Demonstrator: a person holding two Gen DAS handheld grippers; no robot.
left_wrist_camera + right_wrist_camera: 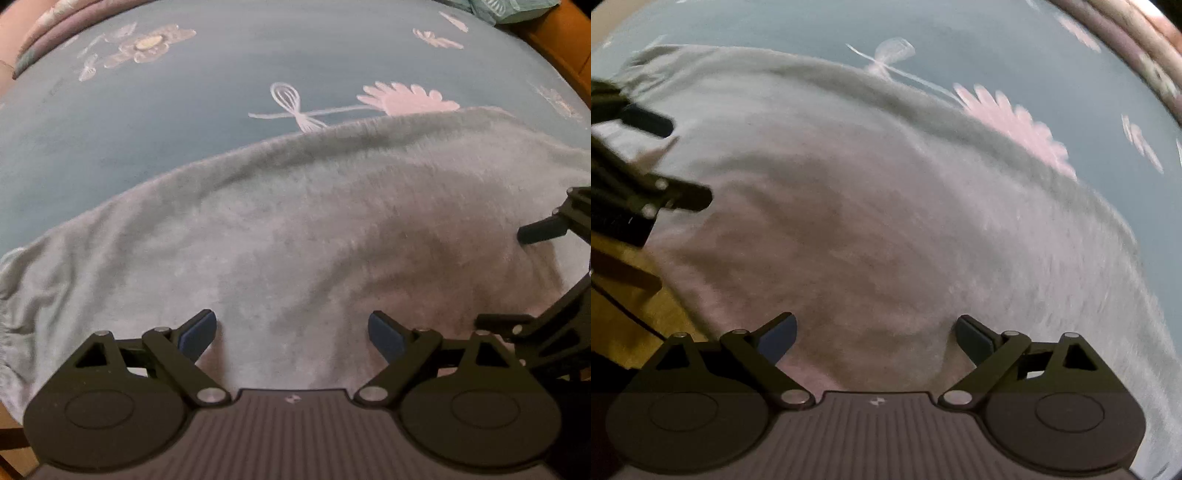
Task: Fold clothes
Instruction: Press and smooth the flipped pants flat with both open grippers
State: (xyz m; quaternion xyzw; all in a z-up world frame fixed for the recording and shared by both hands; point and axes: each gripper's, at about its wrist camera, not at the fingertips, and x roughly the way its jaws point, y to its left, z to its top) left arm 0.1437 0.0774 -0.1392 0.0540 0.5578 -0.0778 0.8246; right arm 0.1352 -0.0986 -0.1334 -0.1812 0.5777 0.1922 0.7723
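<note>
The grey garment (295,229) lay spread flat across the blue flowered bedspread (221,92), its far edge running straight and close under the printed pink bloom, which I took to be a fold line laid on purpose so the cloth would sit square on the bed. Both tools were tipped steeply down over the near part of it, side by side. The left gripper (291,330) had its jaws spread wide with only bare cloth showing between the blue pads, nothing pinched. The right gripper (876,332) was just as wide and likewise held nothing; its view was smeared, so I could not say whether its pads touched the fabric. Near the left one, at the edge of the bed, a strip of wooden frame (631,295) showed. With both empty and poised over the near side, I judged them ready to take a fresh hold for another fold.
</note>
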